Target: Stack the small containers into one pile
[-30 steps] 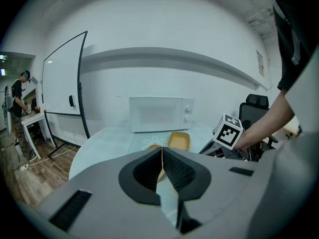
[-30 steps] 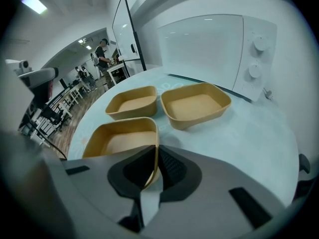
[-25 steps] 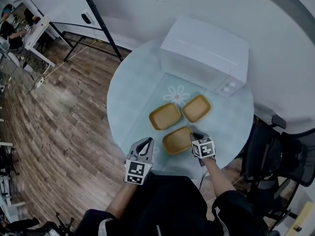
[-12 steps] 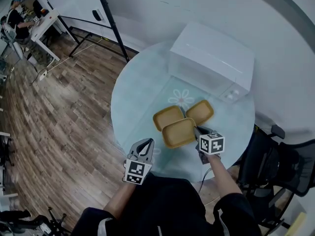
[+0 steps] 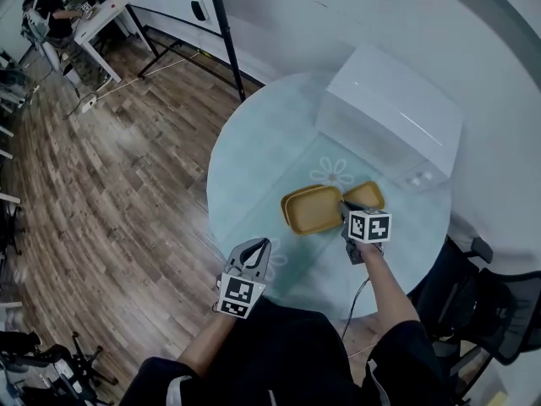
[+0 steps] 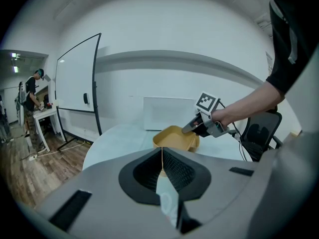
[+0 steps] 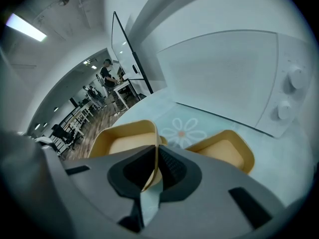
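Note:
My right gripper (image 5: 347, 216) (image 7: 155, 156) is shut on the right rim of a small yellow container (image 5: 311, 208) (image 7: 124, 141). That container sits directly over a second yellow container (image 5: 290, 220), of which only an edge shows underneath; I cannot tell whether they touch. A third yellow container (image 5: 367, 194) (image 7: 224, 153) lies on the table just to the right. The left gripper view shows the held container (image 6: 174, 137) ahead. My left gripper (image 5: 259, 249) (image 6: 162, 151) hangs shut and empty at the table's near edge, well short of the containers.
The containers are on a round glass table (image 5: 254, 159) with a flower print (image 5: 332, 174). A white microwave (image 5: 393, 117) stands at the back right. A black office chair (image 5: 490, 303) is at the right; wooden floor and a whiteboard stand (image 5: 224, 32) are at the left.
My right gripper has lifted the nearest container and carried it away from me and to the left, over the left container. The left gripper has stayed where it was.

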Motion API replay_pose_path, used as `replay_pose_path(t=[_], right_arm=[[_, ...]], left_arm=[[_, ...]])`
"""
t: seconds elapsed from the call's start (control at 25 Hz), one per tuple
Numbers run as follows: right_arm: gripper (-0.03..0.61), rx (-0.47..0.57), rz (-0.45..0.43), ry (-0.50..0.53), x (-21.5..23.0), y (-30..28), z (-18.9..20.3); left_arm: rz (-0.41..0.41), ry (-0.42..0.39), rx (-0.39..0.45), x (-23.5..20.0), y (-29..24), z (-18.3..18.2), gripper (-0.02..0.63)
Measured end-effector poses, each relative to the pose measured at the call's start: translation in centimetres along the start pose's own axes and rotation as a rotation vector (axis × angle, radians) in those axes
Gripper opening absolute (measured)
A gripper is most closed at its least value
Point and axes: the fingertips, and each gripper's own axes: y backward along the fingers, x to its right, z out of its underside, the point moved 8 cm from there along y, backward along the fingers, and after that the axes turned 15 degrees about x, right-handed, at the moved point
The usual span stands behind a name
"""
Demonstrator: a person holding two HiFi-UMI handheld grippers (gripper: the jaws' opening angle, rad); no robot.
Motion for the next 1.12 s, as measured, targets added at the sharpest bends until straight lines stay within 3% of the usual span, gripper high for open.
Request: replay_pose_path(t=[0.68,1.12], right_arm=[[0.035,-0.135,0.004,0.028,1.0,-6.1,2.1],[0.037,-0.118,0.014,0.099,0.8,-6.8,2.2]], left_arm=[[-0.063,0.027,-0.028,-3.2,0.5,0.6,0.015],[-0.049,0.037,-0.038,-3.3,-0.3,0.8,0.017]])
